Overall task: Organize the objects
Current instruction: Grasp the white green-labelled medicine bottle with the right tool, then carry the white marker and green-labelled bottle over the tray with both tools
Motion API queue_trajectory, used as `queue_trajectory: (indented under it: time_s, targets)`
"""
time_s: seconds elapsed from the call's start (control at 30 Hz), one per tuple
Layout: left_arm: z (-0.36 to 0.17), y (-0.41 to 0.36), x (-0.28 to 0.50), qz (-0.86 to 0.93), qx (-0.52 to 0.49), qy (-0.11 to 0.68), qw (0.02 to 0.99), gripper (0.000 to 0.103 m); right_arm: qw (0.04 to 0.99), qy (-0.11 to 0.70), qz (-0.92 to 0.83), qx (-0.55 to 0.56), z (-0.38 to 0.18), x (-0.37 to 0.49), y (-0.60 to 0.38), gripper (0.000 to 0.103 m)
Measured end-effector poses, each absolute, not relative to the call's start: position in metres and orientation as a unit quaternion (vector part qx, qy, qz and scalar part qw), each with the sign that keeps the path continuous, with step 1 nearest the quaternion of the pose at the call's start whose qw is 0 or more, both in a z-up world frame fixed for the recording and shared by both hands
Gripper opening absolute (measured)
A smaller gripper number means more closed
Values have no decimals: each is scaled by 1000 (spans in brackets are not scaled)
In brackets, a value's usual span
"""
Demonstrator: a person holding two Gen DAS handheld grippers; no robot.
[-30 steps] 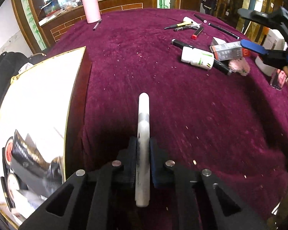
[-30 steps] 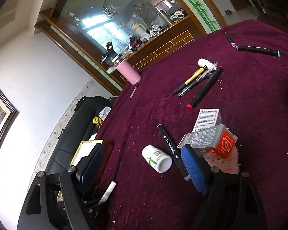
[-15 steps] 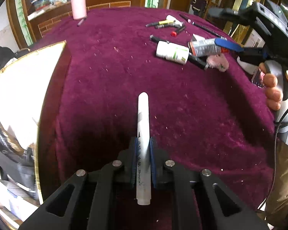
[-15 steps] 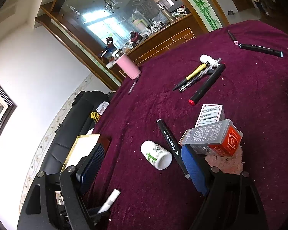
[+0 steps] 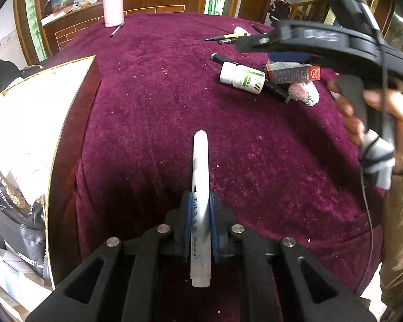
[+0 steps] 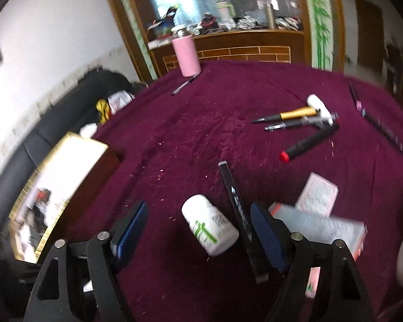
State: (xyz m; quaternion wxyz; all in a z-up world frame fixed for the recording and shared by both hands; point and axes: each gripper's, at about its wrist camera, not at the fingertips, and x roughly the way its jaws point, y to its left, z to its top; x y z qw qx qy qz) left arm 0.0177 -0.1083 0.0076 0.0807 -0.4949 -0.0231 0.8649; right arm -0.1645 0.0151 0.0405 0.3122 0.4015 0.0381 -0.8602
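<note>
Counter [image 5: 161, 86] under a maroon plush cloth carries everything, loose items scattered far ahead of both sets of fingers, so sorting looks well short of done. Open box [image 5: 37, 123] with gold rim sits left of the left fingers, already holding packets, so likely the drop bin. Left gripper [image 5: 200, 222] is clamped tight on a white pen [image 5: 200, 177], barrel pinched mid-length between the blue pads and pointing straight forward past the fingertips, a stable grip for carrying; it hangs over bare cloth, box beside it to the left, pen not in the box yet. Right gripper [image 6: 198, 225] is spread wide with nothing held, fingers straddling a white pill bottle [image 6: 209, 224] lying on its side, probably the next pick. Black marker [image 6: 235, 201] lies just inside the right finger, touching or nearly touching the bottle, so it may get caught in the close. Grey-and-red carton [image 6: 319, 225] sits just outside the right finger, white card box [image 6: 317, 194] beyond it. Pens cluster [image 6: 295, 119] further ahead, pink flask [image 6: 186, 56] at far edge. Right view is blurred, height above the bottle unclear.
</note>
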Motion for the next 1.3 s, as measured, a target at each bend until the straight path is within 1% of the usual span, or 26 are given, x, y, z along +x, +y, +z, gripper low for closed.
queue_trajectory:
  time_s: [0.03, 0.07, 0.13, 0.17, 0.2, 0.23, 0.3, 0.37, 0.73, 1.07, 1.3]
  targets:
    - [7, -109, 17, 865, -495, -23, 81, 12, 309, 50, -862, 399, 38, -165, 10, 74]
    - [7, -109, 17, 865, -495, -22, 81, 12, 309, 58, -861, 400, 34, -166, 7, 72]
    - [7, -109, 17, 865, -495, -23, 81, 12, 309, 78, -855, 410, 22, -168, 0, 63]
    - [7, -109, 16, 865, -495, -23, 81, 12, 306, 93, -853, 413, 17, -168, -2, 60]
    - [7, -109, 16, 865, -495, -23, 81, 12, 303, 101, -852, 414, 14, -168, -4, 55]
    - [7, -109, 16, 865, -494, -24, 81, 12, 303, 105, -850, 419, 9, -169, -3, 46]
    - [7, -110, 17, 866, -493, -27, 81, 12, 308, 105, -842, 430, 2, -172, -2, 38]
    - [6, -111, 16, 866, -493, -31, 82, 12, 307, 101, -839, 438, -3, -175, 0, 36]
    - [6, -114, 16, 865, -492, -41, 87, 12, 318, 49, -837, 443, 2, -172, 11, 36]
    - [7, -109, 16, 865, -495, -31, 77, 12, 386, 3, -819, 425, 18, -136, 2, 37]
    - [7, -104, 18, 866, -495, -23, 64, 12, 398, 4, -810, 431, 12, -123, -8, 37]
